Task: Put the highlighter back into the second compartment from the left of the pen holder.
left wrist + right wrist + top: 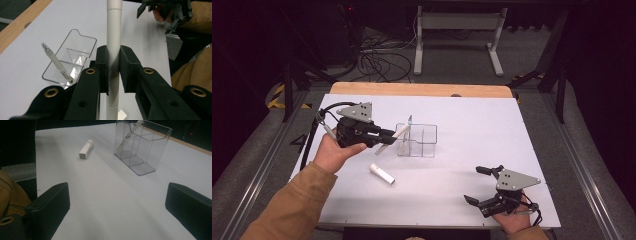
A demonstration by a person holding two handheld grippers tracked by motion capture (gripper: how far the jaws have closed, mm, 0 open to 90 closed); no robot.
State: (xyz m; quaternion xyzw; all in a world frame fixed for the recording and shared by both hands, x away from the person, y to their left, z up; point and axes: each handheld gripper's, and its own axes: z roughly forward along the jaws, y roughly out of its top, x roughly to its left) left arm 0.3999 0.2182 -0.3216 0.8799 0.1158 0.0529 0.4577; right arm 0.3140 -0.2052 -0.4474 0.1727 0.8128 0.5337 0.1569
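My left gripper (388, 135) (114, 68) is shut on a long white marker (114, 37) (395, 136), held just left of a clear plastic organiser (417, 140) (71, 53) (142, 145) with several compartments. A thin white pen (56, 62) (409, 120) leans inside the organiser's left end. A short white marker (382, 173) (86, 149) lies flat on the white table in front of the organiser. My right gripper (476, 185) (117, 202) rests open at the front right of the table, nothing between its jaws.
The white tabletop (472, 125) has a wooden strip (422, 90) along its far edge. A white desk frame (457, 35) and cables (379, 62) stand on the floor beyond. A small white scrap (122, 115) lies below the left gripper.
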